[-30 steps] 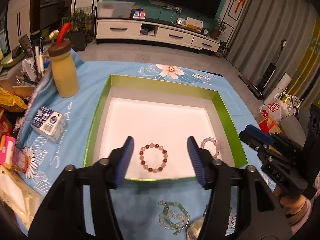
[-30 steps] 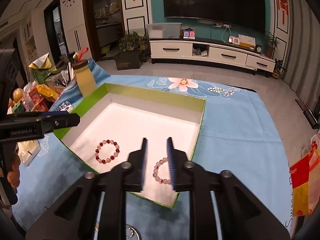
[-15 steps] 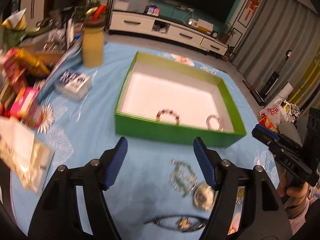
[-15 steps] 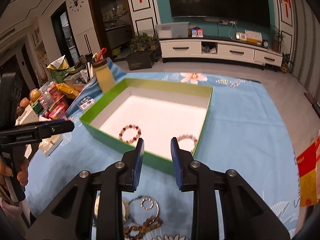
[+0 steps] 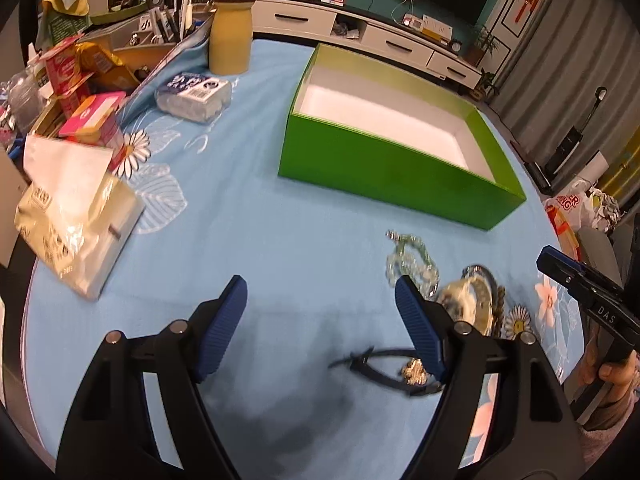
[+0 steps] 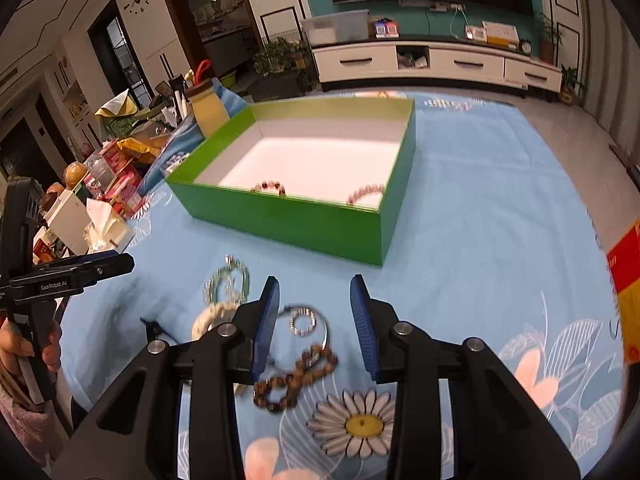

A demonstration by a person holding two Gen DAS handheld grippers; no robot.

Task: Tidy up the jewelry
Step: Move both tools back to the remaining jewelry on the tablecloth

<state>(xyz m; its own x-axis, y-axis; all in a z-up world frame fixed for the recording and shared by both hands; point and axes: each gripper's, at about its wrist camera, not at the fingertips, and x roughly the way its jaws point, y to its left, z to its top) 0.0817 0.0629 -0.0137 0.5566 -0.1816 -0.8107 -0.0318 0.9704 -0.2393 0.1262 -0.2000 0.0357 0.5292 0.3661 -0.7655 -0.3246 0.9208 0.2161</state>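
Observation:
A green box point(image 5: 400, 168) point(image 6: 288, 220) with a white inside stands on the blue cloth. It holds a red bead bracelet point(image 6: 269, 187) and a pink bead bracelet point(image 6: 366, 193). In front of it lie a pale green chain point(image 5: 410, 262) point(image 6: 226, 280), a cream bracelet point(image 6: 210, 314), a brown bead bracelet point(image 6: 296, 376), a small sparkly ring point(image 6: 303, 321) and a black strap piece point(image 5: 384, 364). My left gripper point(image 5: 320, 332) is open and empty, above the cloth left of the pile. My right gripper point(image 6: 314, 322) is open over the ring and brown beads.
A yellow bottle point(image 5: 231, 36), a tissue pack point(image 5: 194, 96), snack boxes point(image 5: 92, 120) and a plastic bag point(image 5: 76, 216) crowd the left side of the table. A red bag point(image 6: 624, 280) lies at the right edge.
Both grippers have pulled back from over the box to the near side of the table. The right gripper has opened wider. The loose jewelry pile has come into view.

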